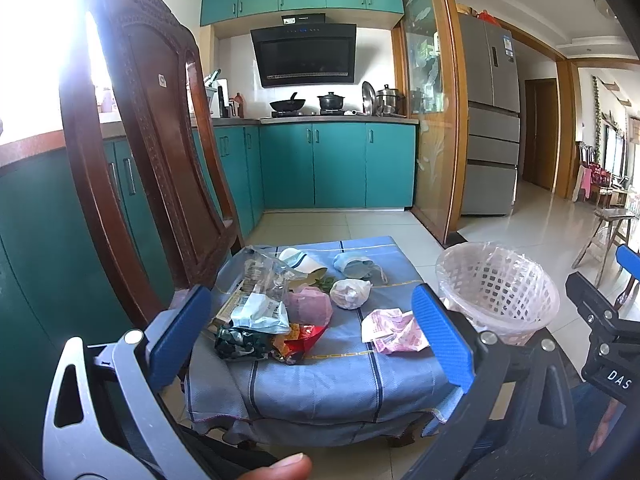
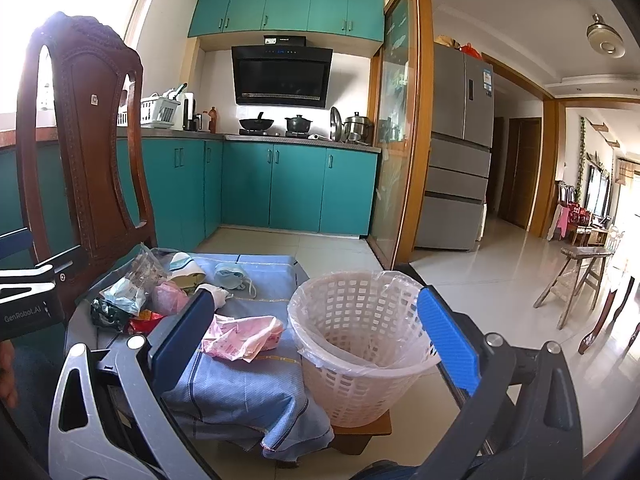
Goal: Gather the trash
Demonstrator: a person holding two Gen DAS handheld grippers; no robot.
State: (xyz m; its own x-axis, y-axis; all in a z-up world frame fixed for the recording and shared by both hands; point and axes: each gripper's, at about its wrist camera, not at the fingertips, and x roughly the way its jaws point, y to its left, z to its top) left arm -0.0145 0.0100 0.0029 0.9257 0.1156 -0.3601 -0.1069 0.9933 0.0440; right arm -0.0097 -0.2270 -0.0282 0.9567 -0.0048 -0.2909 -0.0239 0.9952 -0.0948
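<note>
Both grippers' jaws apart, empty, above scattered trash [image 1: 276,312] beside lined basket [image 2: 356,344], carved chair [image 1: 160,152] behind.

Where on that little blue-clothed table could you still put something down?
The near strip of the tablecloth is bare, as is a patch between the white bag and the basket. The left half, by the chair, is crowded with wrappers.

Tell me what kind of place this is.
A home kitchen, most likely: teal cabinets run under a counter, a range hood hangs over a stove with pots, and a refrigerator stands by the doorway.
</note>
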